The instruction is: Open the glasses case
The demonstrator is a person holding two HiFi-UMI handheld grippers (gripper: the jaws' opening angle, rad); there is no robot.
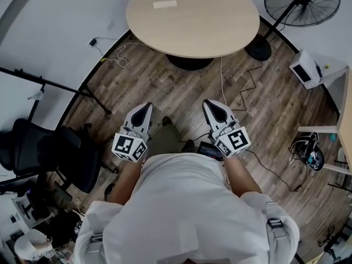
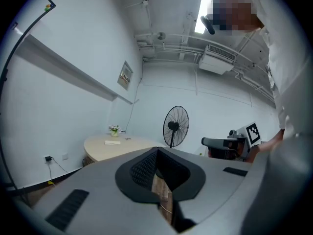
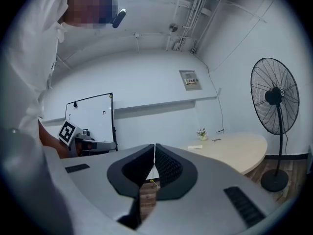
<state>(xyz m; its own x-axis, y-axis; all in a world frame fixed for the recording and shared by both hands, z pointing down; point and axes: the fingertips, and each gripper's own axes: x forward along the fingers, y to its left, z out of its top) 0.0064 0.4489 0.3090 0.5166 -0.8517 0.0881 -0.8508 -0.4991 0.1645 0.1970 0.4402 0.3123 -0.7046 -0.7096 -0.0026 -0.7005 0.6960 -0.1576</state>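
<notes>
Left gripper (image 1: 144,108) and right gripper (image 1: 213,104) hover over wood floor (image 1: 181,95), jaws closed and empty, near the round surface (image 1: 209,21).

Table (image 1: 192,29) ahead; fan (image 1: 303,2) right of it; chair (image 1: 52,154) left.

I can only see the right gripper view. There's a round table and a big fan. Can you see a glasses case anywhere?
Observer: Not for sure. In the head view, looking from above, a flat white rectangle lies on the table. It is too small to name.
Operator: Is the other gripper holding something?
Observer: No. The left gripper view shows the left gripper with its jaws together and nothing between them.
Operator: What's over on the side I can't see?
Observer: A black chair stands on the wooden floor to the person's left.
</notes>
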